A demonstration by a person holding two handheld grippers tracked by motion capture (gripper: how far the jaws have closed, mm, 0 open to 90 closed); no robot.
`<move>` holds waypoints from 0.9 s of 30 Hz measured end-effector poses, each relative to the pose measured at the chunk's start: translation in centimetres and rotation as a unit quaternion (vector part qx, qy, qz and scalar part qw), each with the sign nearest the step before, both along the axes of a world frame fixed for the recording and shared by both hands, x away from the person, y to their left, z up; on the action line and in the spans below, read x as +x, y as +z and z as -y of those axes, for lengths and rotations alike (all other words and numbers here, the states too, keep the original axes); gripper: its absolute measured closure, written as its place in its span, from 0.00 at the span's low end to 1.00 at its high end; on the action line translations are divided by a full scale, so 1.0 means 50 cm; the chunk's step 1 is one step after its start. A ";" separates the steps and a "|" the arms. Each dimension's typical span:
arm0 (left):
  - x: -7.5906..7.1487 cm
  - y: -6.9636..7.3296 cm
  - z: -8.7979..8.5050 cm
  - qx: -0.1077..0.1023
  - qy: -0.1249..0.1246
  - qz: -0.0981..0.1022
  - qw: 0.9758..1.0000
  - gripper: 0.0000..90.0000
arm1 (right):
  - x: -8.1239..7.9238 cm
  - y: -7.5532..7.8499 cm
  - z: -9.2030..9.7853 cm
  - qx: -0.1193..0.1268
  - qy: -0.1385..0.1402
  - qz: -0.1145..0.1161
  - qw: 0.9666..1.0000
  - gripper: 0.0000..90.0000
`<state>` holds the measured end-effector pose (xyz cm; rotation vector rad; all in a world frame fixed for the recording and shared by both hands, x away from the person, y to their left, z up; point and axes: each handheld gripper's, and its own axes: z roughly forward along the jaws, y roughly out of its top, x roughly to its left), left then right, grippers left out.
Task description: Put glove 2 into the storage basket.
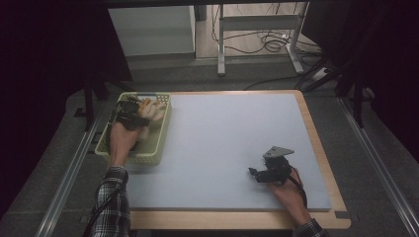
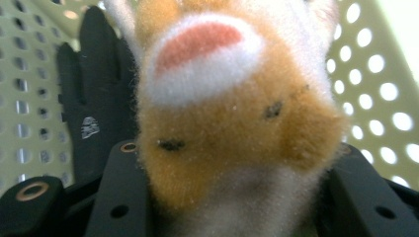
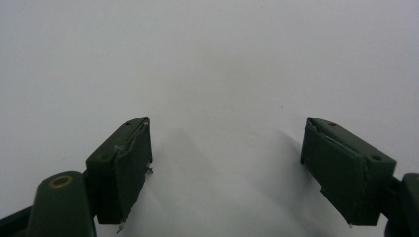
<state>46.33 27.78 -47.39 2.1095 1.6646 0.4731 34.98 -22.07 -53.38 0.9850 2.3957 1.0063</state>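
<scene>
Orange-and-white plush toy (image 2: 232, 113) with pink patch, pale yellow-green perforated basket (image 1: 157, 148), black glove (image 2: 94, 98), black grippers, light grey-blue mat (image 1: 222, 143), plaid sleeve (image 1: 112, 197), tan wooden table (image 1: 321, 153) edge

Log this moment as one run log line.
left tool: shut on plush toy in basket | right tool: open, over table

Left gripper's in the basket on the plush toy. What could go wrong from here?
1. The left gripper has the plush toy between its jaws; soft fur may compress and slip out on a lift.
2. A black glove lies right beside the toy in the basket; it may snag and come along.
3. The basket looks light; a pull could drag or tip it. The right gripper sits open, far off, not bracing it.
</scene>
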 end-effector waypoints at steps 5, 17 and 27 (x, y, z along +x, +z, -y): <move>0.019 -0.032 0.015 -0.008 -0.012 -0.020 1.000 0.56 | 0.000 0.000 0.000 0.000 0.000 0.000 1.000 0.21; 0.021 -0.044 0.023 -0.034 -0.036 -0.075 0.996 0.11 | 0.000 0.000 0.000 0.000 0.000 0.000 1.000 0.21; -0.020 0.038 -0.038 -0.046 -0.010 0.007 0.999 0.34 | 0.000 0.000 0.000 0.000 0.000 0.000 1.000 0.21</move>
